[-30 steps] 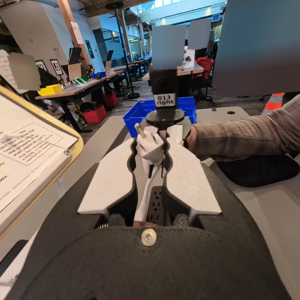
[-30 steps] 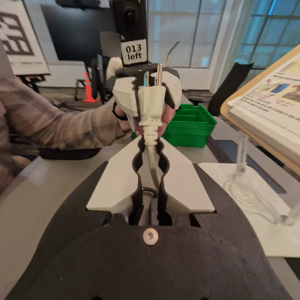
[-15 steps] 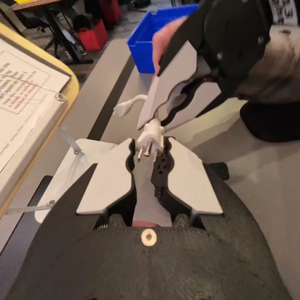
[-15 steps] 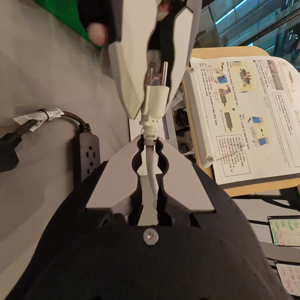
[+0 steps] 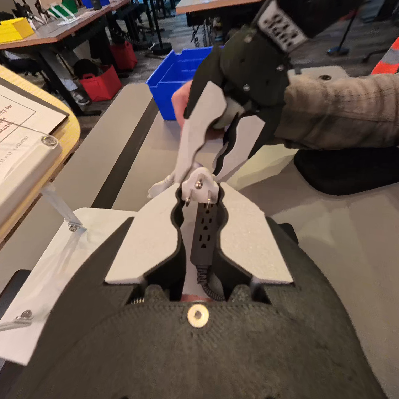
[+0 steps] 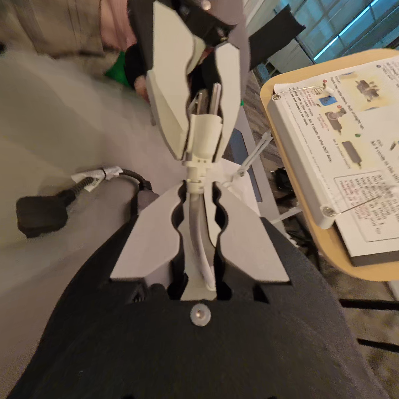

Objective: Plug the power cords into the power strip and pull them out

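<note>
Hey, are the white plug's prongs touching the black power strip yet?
Cannot tell. In the left wrist view the white plug overlaps the power strip's far end, hiding any gap.

We see a pale grey table (image 5: pixel 323 237) in an open workroom. Beyond it stand wood-topped desks (image 5: pixel 64 32) on dark legs over a grey patterned floor (image 5: pixel 183 36), with red bins (image 5: pixel 101 84) beneath and a yellow bin (image 5: pixel 13 30) on top. We also see tall windows (image 6: pixel 356 26) glowing blue at the far side.
</note>
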`<state>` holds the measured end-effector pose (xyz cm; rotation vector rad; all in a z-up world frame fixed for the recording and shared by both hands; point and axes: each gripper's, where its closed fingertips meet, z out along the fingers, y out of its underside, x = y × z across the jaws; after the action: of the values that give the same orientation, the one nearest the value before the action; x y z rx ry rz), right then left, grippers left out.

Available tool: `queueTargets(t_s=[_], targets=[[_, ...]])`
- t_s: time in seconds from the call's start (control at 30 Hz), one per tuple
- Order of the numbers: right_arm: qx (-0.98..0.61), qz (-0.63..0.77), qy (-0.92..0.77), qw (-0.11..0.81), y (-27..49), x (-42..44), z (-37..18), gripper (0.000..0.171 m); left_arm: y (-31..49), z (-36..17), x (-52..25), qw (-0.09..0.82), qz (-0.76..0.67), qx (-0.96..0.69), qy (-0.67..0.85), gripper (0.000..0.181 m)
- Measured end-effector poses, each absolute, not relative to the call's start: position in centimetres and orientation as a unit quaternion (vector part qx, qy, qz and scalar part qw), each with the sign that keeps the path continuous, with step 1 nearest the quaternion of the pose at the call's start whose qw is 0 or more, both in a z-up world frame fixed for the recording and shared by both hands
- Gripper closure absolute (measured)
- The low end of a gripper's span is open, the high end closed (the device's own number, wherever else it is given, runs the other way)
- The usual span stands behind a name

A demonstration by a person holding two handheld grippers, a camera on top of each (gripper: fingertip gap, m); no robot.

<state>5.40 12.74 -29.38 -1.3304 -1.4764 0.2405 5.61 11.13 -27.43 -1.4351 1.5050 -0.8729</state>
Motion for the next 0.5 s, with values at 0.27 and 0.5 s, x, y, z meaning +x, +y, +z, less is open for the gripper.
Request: queueTargets(t_s=[0.27, 0.5], targets=[[-0.556, 0.326, -0.549, 0.533, 11.8, 5.0, -29.3, 0.142, 10.7, -27.3, 6.0, 0.44, -0.403, -0.545, 0.59, 0.155], [-0.536, 0.377, -0.53, 0.538, 11.2, 4.0, -28.8, 0.158, 11.0, -27.1, 5.7, 0.451, -0.448, -0.529, 0.562, 0.154]])
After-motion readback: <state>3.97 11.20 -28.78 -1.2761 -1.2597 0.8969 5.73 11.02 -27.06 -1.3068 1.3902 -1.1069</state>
